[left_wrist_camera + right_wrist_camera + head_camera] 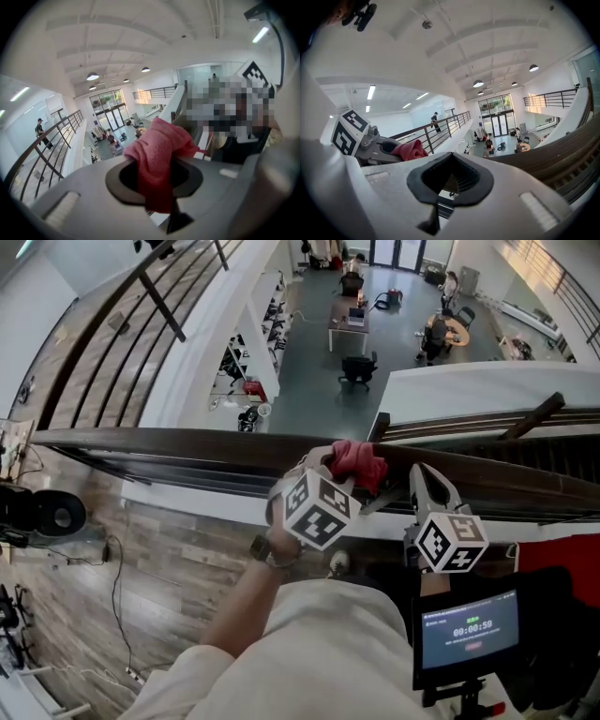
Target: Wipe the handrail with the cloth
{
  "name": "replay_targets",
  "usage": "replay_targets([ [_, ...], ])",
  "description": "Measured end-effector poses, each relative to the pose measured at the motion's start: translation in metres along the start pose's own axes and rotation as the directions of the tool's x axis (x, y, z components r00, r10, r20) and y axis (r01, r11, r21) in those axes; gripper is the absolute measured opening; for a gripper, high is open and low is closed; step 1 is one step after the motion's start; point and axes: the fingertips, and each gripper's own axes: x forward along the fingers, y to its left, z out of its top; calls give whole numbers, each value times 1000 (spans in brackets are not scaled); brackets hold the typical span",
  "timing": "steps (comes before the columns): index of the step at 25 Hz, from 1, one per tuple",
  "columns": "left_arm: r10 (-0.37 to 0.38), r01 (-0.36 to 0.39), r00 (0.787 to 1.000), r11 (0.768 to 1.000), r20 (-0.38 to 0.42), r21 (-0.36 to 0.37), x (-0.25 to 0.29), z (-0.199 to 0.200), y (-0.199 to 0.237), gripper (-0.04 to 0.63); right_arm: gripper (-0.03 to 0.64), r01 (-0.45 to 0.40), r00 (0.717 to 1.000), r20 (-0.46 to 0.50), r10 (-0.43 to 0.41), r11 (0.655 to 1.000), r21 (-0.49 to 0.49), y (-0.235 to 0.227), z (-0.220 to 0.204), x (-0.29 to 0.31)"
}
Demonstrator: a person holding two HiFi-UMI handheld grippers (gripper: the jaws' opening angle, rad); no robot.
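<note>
So the person is standing at the balcony edge, leaning over the dark wooden handrail [169,451], which is running across in front of them from 9 o'clock to 3 o'clock. The left gripper [339,474] is clamping a pink-red cloth [358,463]. In the left gripper view its jaws are closing right around a bunched fold, with the loose end puffing out past the tips. That wad is sitting on top of the rail roughly dead centre, at about 1 o'clock from the left gripper's marker cube [317,507]. The right gripper [427,486] is hanging just beside it at 3 o'clock, close to the rail. From its own view the jaws are pressing together with nothing between them, so it's basically along for the ride. My read on the cloth: it's looking soft, light and floppy, terry-ish, so it's going to squash and drag rather than slide cleanly, and it could peel out of the pinch if the pull is coming only from a thin edge. Grabbing a thick bunch near the middle, like it's being held now, seems the safe spot, leaving enough hanging free to wrap over the rail's rounded top. The rail itself is looking smooth and polished, so I'd guess the wiping is going to need some downward pressure. Also worth noting there's a long drop to the lobby floor [319,371] past the rail, so dropping it would be annoying.
</note>
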Motion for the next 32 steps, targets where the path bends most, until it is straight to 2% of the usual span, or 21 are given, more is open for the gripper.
replay_targets([
  [10,34,-34,999,993,3,-109,-47,-55,71,100,3,-31,999,-14,30,999,-12,63,-1,29],
  [15,69,-66,997,984,17,-166,-75,-78,110,100,3,-38,999,-15,38,999,-17,86,-3,40],
  [19,105,-97,994,968,23,-231,-97,-100,141,100,3,-46,999,-22,46,999,-19,105,-5,47],
  [25,172,-153,984,945,41,-288,-118,-120,179,100,3,-45,999,-30,45,999,-22,121,-6,53],
  [32,209,-186,977,931,43,-315,-120,-121,193,100,3,-35,999,-32,34,999,-23,119,-5,52],
])
